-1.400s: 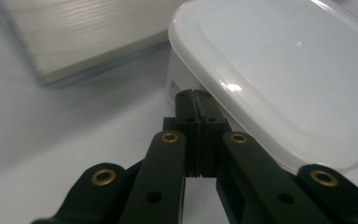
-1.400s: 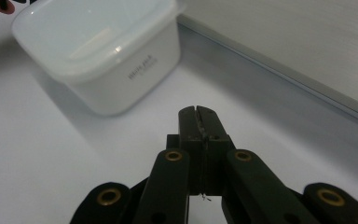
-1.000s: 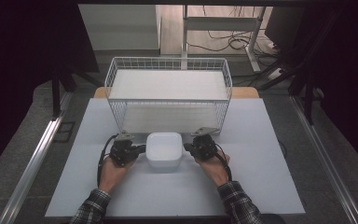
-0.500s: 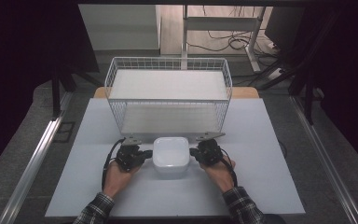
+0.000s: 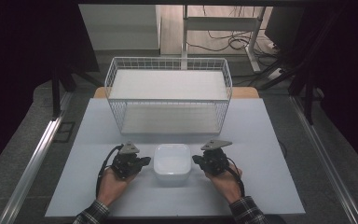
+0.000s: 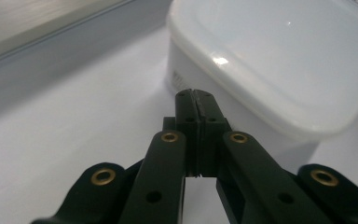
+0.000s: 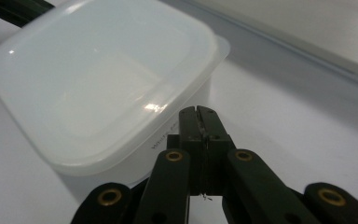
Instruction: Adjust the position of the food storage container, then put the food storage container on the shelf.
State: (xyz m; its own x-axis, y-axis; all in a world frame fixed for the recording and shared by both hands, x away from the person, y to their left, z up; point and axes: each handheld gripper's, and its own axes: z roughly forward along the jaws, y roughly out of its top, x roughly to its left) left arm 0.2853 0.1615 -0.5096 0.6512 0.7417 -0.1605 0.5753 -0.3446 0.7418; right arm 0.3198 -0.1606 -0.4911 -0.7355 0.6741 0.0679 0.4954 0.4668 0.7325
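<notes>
Nearest the person, the left gripper [image 5: 145,161] and the right gripper [image 5: 196,160] lie low over the table [image 5: 261,186], one at each side of the white lidded container [image 5: 171,158], which stands on the table's near half, midway between them. In the left gripper view the jaws are pressed together with nothing between them, the tips just beside the container's side wall [image 6: 200,77] below the lid rim; whether they touch it cannot be told. The right gripper view gives the same condition: jaws together, empty, tips close under the overhanging lid [image 7: 102,79] at the opposite wall. Judged from this arrangement, the step in hand is a two-sided push or squeeze of the container using closed tips, not a pinch grasp. The white wire basket [image 5: 168,95] stands farther back, well apart from the container, its open top facing up. If the container is to go there, the next move calls for equal inward pressure from both sides, a level lift, and clearance over the basket's front rim [image 5: 168,101].
</notes>
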